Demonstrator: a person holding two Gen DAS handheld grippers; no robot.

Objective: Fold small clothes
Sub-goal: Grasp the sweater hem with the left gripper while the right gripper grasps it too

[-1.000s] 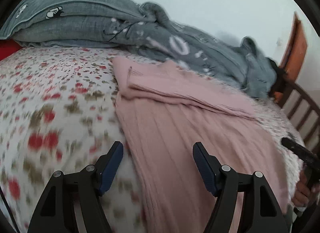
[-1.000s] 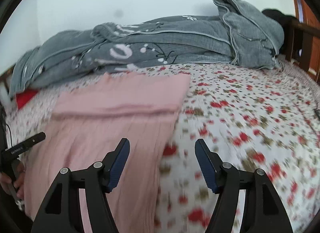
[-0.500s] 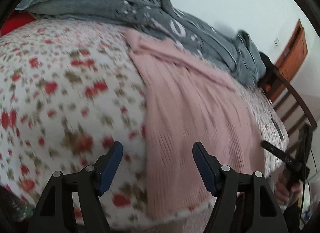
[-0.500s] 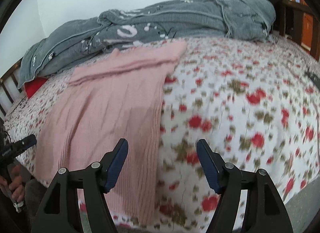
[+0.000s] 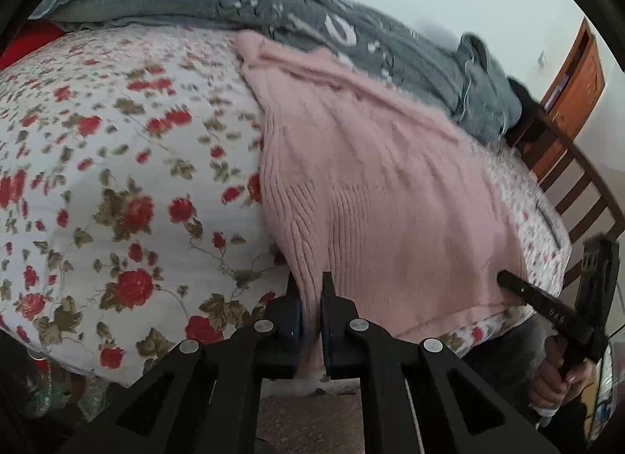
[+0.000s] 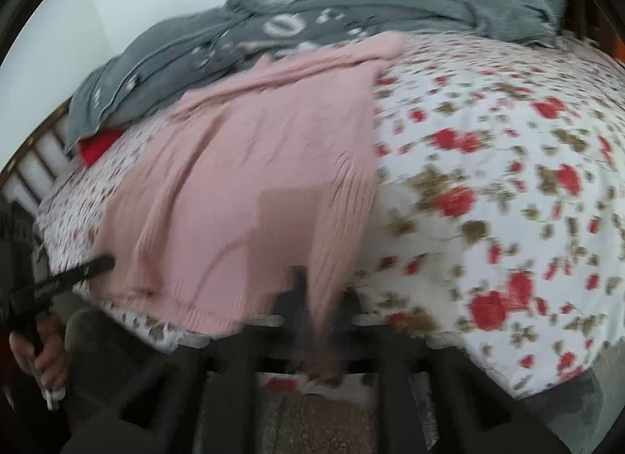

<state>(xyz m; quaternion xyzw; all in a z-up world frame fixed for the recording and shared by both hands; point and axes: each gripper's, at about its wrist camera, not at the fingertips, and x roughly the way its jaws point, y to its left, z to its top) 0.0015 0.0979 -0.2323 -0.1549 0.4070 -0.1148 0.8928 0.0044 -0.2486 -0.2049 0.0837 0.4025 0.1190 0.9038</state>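
The pink knitted garment point(image 5: 375, 188) lies spread flat on the bed, running away from both grippers toward the grey quilt point(image 5: 351, 32) heaped at the far side. Its top part looks already turned over in a band; the long body is not yet folded, so most of the folding is left, I'd say.

The left gripper point(image 5: 311, 305) has just been closing and now pinches the near hem at the garment's left corner, with knit bunched between its narrow jaws. The right gripper point(image 6: 318, 317) has likewise just been closing and, though that view is blurred, it seems clamped on the hem at the opposite, right corner. Both point down at a slant over the near edge of the floral bedsheet point(image 5: 117, 180), the garment stretching ahead of them. Each holder's hand shows in the other's view, gripping its handle low beside the mattress. A wooden bed rail point(image 5: 586, 196) stands beyond the left gripper's right.
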